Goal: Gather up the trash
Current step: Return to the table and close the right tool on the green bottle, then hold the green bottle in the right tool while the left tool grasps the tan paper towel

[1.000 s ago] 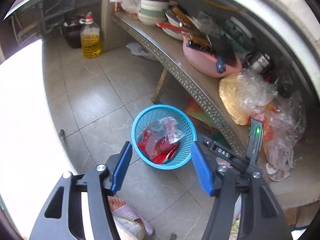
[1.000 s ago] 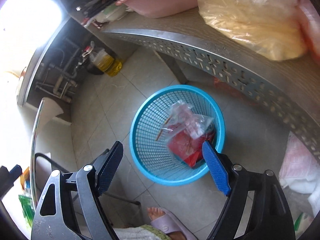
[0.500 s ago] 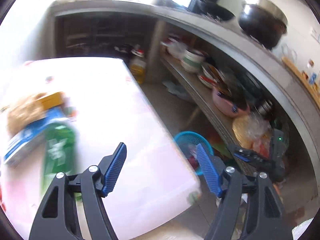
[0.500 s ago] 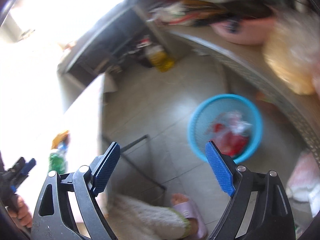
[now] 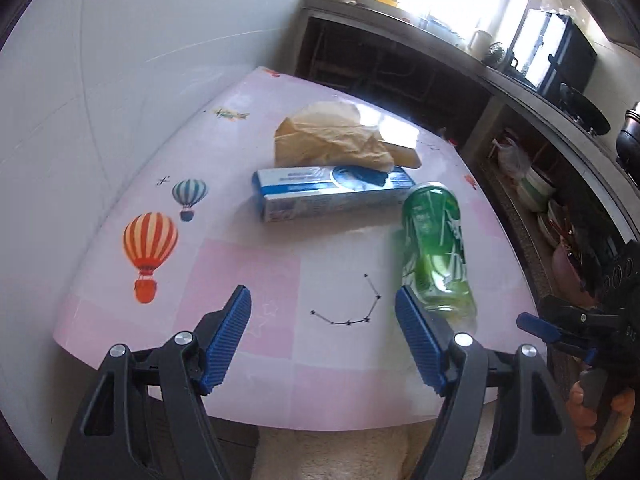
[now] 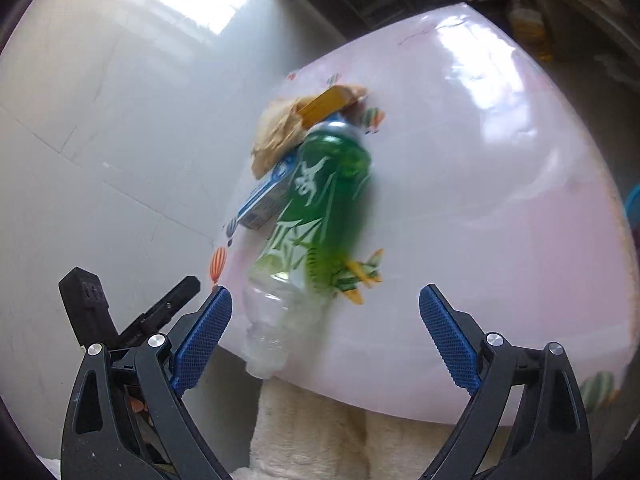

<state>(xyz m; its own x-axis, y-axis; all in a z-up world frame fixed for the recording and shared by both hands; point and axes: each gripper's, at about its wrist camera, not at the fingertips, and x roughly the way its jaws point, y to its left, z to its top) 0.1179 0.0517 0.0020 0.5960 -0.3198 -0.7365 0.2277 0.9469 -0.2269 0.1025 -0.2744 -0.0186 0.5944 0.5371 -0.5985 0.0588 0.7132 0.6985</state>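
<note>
Right wrist view: green bottle (image 6: 316,216) lying near table (image 6: 500,208) front edge, neck overhanging.
Long axis runs front-to-back; R gripper (image 6: 326,338) nearer, L gripper (image 5: 324,340) alongside; both spread wide, nothing held.

Seen from the left wrist view: on the table (image 5: 240,152), a bottle (image 5: 438,248) lying at 3 o'clock, its far end touching a box (image 5: 332,194) at 12 o'clock. Crumpled paper (image 5: 332,140) just behind the box, overlapping its top edge. Counter shelves (image 5: 532,184) beyond the table at 2 o'clock.
</note>
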